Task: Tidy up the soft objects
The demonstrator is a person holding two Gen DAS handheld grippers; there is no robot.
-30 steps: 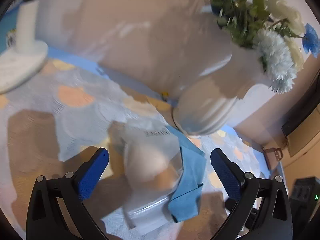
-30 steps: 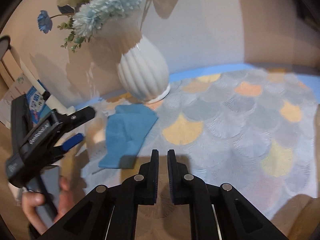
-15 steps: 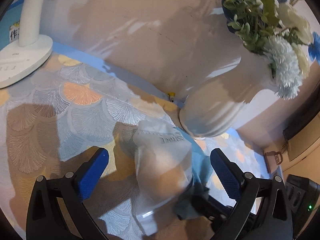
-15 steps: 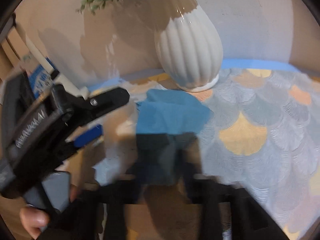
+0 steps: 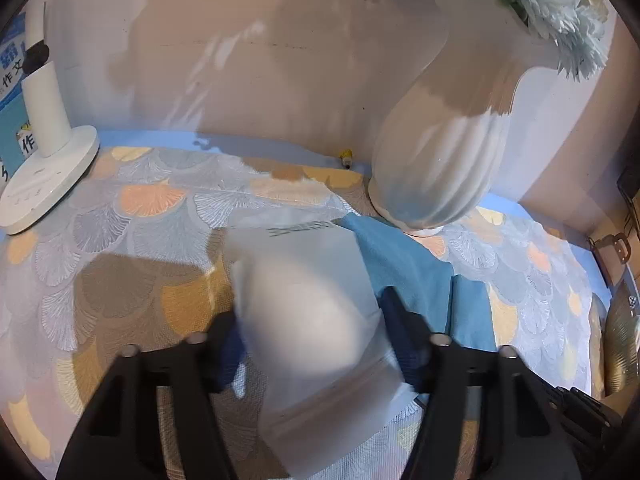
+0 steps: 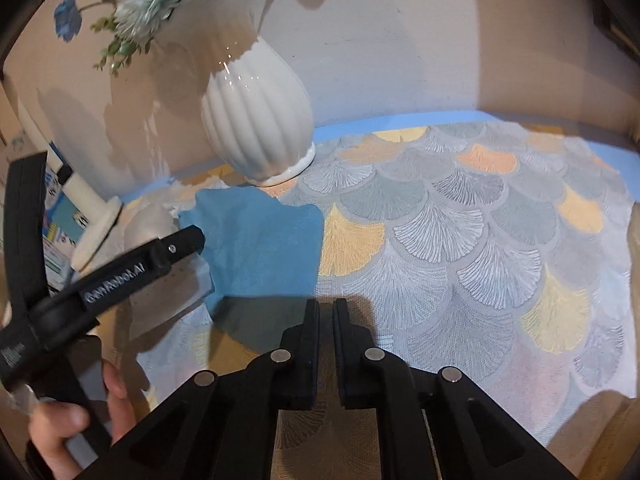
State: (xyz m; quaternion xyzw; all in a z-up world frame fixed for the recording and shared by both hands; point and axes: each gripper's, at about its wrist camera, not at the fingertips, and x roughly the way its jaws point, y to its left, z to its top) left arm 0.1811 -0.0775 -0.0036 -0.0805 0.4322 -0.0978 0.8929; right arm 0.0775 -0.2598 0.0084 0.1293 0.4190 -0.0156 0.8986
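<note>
A translucent plastic bag with a pale soft object inside (image 5: pixel 316 320) lies on the patterned tablecloth. My left gripper (image 5: pixel 312 344) has closed in on its sides and grips it; its blue pads are blurred. A blue cloth (image 5: pixel 416 276) lies flat right of the bag, below the vase; it also shows in the right wrist view (image 6: pixel 264 240). My right gripper (image 6: pixel 326 312) is shut and empty, just above the cloth's near edge. The left gripper (image 6: pixel 176 248) shows there at the left, on the bag (image 6: pixel 148 224).
A white ribbed vase (image 5: pixel 440 160) with flowers stands at the wall behind the cloth, also in the right wrist view (image 6: pixel 256 120). A white lamp base (image 5: pixel 48 172) stands at far left. The fan-patterned tablecloth (image 6: pixel 460 220) spreads to the right.
My left gripper has gone from wide open to closed on the plastic bag. My right gripper moved toward the blue cloth and stays shut.
</note>
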